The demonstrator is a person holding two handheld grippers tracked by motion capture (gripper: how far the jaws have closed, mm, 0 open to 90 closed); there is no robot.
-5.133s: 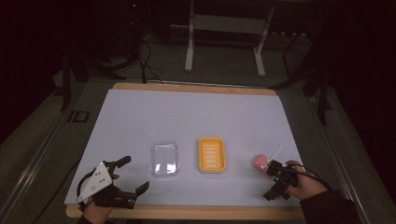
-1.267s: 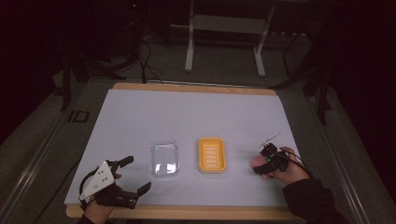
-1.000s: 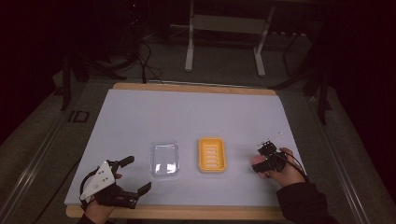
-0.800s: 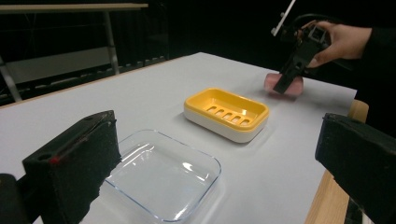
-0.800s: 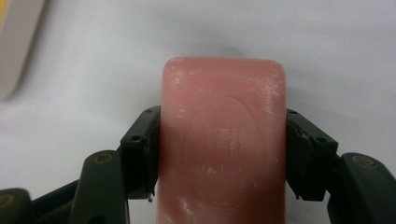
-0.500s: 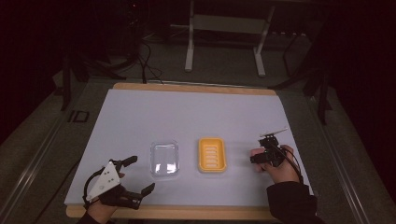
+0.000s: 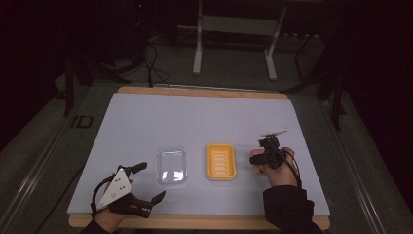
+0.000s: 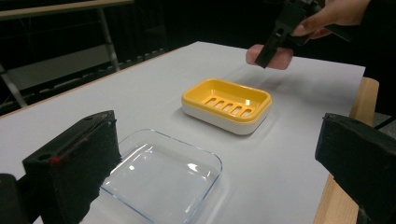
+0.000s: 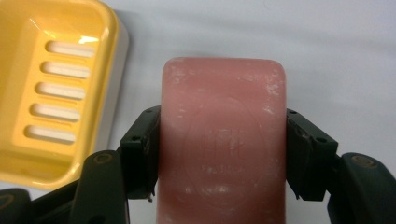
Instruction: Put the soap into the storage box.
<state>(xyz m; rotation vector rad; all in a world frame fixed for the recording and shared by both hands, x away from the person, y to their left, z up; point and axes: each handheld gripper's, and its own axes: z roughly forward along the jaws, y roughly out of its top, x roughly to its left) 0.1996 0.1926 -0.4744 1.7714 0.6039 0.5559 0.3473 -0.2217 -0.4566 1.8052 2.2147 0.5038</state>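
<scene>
Soap bar (image 9: pixel 223 140), pink, sits clamped between the right claw (image 9: pixel 223 154) jaws just beside the empty yellow soap dish (image 9: pixel 51 93), not yet placed, while the left claw (image 7: pixel 127 191) rests wide open, holding nothing, on the worktop (image 7: pixel 195 117).

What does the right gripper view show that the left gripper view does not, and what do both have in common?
Right gripper view: a pink soap bar clamped on both sides in the right claw, with worn white patches on its face. Left gripper view: a clear lid lying flat on the table between the open left claw's jaws, plus the other hand held above the table beyond the dish. Both: the yellow slotted soap dish, empty, on the pale table surface.
</scene>
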